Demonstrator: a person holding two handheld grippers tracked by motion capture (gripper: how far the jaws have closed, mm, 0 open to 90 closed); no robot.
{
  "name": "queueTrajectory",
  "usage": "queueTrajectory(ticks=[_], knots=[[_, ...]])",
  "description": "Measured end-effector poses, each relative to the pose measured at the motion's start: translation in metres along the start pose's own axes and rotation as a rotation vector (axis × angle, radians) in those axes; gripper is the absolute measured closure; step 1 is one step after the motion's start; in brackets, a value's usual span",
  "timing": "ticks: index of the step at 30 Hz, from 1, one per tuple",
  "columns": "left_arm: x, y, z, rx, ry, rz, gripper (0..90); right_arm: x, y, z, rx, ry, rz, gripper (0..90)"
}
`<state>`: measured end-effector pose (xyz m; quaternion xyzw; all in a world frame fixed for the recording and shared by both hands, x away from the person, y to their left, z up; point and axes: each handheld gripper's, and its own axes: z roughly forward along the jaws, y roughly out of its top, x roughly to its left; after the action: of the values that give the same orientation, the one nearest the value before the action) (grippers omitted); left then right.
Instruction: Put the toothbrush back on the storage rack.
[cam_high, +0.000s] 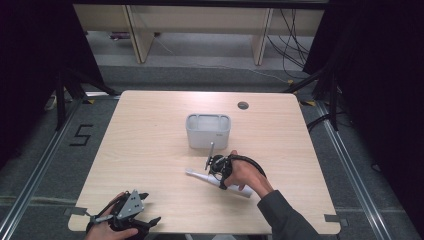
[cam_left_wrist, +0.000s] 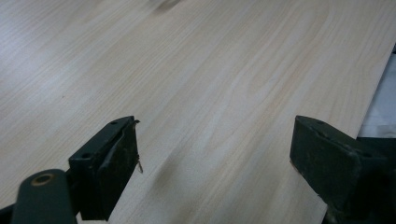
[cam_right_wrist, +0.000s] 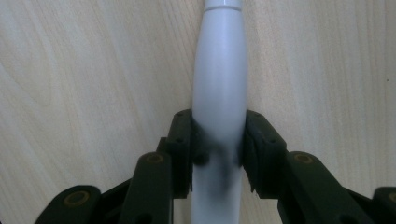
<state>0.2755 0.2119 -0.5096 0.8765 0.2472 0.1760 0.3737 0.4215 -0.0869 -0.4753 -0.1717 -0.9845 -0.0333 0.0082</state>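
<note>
Near the middle of the wooden table, just this side of the grey bin: a white electric toothbrush lying flat, slim head end pointing left, thick end to the right under the hand. Right gripper lowered onto it — in the right gripper view, both black pads against the sides of the white handle, clamped. At the near left corner, by the table edge: left gripper held low, well apart from the toothbrush. In the left gripper view, jaws spread wide — bare wood between them, nothing gripped.
</note>
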Motion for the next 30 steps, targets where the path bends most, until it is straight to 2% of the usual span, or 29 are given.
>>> queueTrajectory(ticks=[1, 4, 5, 8, 11, 12, 13, 16, 18, 19, 22, 23, 24, 25, 26, 27, 28, 30], knots=[[0.0, 0.0, 0.0, 0.0, 0.002, -0.001, 14.8, 0.0, 0.001, 0.0, 0.004, -0.011, -0.019, 66.1], [0.0, 0.0, 0.0, -0.001, 0.0, 0.002, 14.7, 0.006, 0.004, 0.0, 0.055, -0.016, 0.042, 66.1], [0.0, 0.0, 0.0, 0.0, 0.0, 0.003, 14.8, 0.006, 0.005, 0.002, 0.047, -0.001, 0.024, 66.1], [-0.001, 0.0, 0.0, -0.002, 0.0, -0.009, 14.8, 0.006, 0.008, 0.001, 0.074, -0.016, 0.026, 66.2], [0.0, 0.0, 0.0, -0.002, 0.0, 0.003, 14.8, 0.006, 0.007, 0.003, 0.056, -0.013, 0.032, 66.3], [0.0, 0.0, 0.0, -0.002, -0.001, 0.002, 14.8, 0.005, 0.007, 0.003, 0.05, -0.006, 0.017, 66.3], [0.0, 0.0, 0.0, -0.001, 0.0, 0.002, 14.8, 0.006, 0.006, 0.003, 0.05, -0.003, 0.032, 66.3], [0.0, 0.001, 0.0, -0.002, 0.0, 0.004, 14.8, 0.006, 0.005, 0.002, 0.043, -0.012, 0.03, 66.4], [0.0, 0.0, 0.0, -0.001, -0.001, -0.008, 14.8, 0.005, 0.005, 0.003, 0.031, -0.004, 0.021, 66.4], [0.0, 0.0, 0.0, -0.003, 0.003, -0.001, 14.7, 0.007, 0.004, 0.002, 0.035, -0.003, 0.06, 66.5], [0.001, 0.001, -0.001, 0.004, 0.008, 0.002, 14.8, 0.005, 0.002, 0.002, 0.02, -0.012, 0.039, 66.5], [0.001, 0.0, 0.0, 0.0, 0.003, 0.001, 14.8, 0.005, -0.001, 0.001, 0.002, 0.002, 0.029, 66.5], [0.0, 0.0, 0.0, -0.001, 0.001, -0.002, 14.8, 0.006, -0.003, 0.0, -0.006, 0.0, 0.04, 66.6], [0.0, 0.0, 0.0, 0.001, 0.004, -0.003, 14.8, 0.007, -0.003, -0.005, 0.008, -0.022, 0.029, 66.6], [0.0, 0.0, 0.0, 0.001, 0.004, -0.003, 14.7, 0.007, -0.005, -0.008, -0.014, -0.018, 0.022, 66.6], [0.0, 0.0, 0.0, 0.001, 0.006, -0.001, 14.8, 0.008, -0.007, -0.011, -0.031, -0.031, 0.043, 66.6], [0.0, 0.001, 0.0, 0.0, 0.002, -0.003, 14.8, 0.008, -0.009, -0.015, -0.045, -0.031, 0.043, 66.6], [0.0, 0.0, -0.001, 0.007, 0.004, -0.001, 14.8, 0.009, -0.014, -0.022, -0.089, -0.034, 0.027, 66.6]])
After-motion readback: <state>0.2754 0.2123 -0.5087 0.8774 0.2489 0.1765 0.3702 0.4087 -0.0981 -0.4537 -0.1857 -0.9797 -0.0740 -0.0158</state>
